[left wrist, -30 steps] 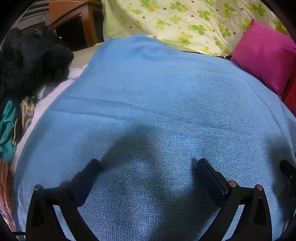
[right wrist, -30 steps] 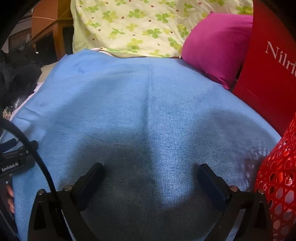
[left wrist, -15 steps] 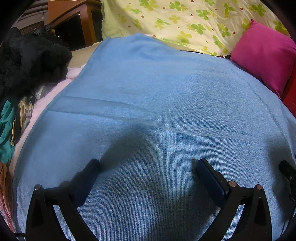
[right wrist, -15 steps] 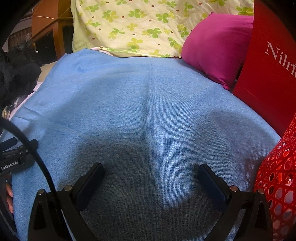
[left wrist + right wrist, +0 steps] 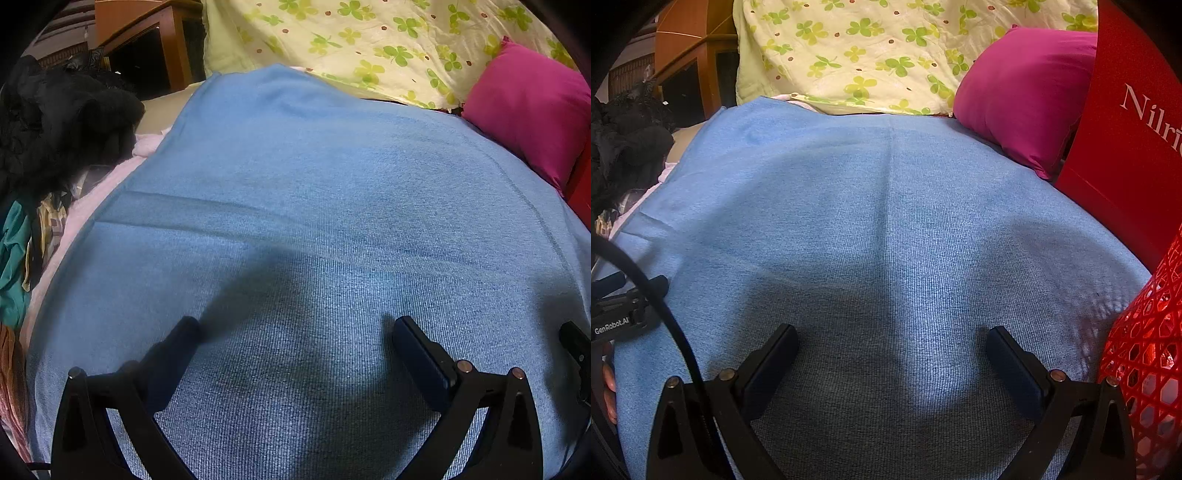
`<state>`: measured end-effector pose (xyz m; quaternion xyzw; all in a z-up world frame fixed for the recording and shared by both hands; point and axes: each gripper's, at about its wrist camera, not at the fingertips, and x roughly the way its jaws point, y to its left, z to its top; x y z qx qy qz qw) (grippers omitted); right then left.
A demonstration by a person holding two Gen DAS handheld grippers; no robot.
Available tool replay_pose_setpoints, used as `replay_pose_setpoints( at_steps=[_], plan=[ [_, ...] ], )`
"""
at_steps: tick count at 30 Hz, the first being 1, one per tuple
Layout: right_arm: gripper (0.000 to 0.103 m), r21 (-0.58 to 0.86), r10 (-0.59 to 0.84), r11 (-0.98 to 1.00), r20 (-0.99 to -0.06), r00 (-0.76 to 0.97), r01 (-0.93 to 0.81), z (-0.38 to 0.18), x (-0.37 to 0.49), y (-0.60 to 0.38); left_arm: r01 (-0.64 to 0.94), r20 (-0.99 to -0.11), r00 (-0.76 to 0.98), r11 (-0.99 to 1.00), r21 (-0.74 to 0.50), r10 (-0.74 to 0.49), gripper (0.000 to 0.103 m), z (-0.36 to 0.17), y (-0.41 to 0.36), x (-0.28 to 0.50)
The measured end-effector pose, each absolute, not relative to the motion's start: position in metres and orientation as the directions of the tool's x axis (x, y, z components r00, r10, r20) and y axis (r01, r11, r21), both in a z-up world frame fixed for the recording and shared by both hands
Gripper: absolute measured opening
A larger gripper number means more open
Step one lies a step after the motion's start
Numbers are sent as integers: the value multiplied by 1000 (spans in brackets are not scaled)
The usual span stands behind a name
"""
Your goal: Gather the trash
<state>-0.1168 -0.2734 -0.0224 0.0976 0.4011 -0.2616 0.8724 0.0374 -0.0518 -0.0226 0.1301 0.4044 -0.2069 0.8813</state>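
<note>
**Both grippers empty over blue blanket**

Blue ribbed-knit blanket (image 5: 314, 206) lay flat across the bed, one crease on its left part. Clover-print quilt (image 5: 871, 51) was crumpled behind; plump magenta pillow (image 5: 1023, 99) beside glossy red box (image 5: 1123, 147). Red lattice plastic basket (image 5: 1145, 354) sat at right edge. Left gripper (image 5: 293, 332) and right gripper (image 5: 892, 339) had fingers wide, empty. No trash visible. Barely changed from earlier.
</note>
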Motion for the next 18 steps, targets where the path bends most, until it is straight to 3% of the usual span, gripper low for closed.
replay_pose_setpoints(
  at_steps=[18],
  plan=[
    [103,-40,-379,844,-751,541,535,-23,-116,-273,464,-768,588,884,63,-253,103,-23,-51,38]
  ],
)
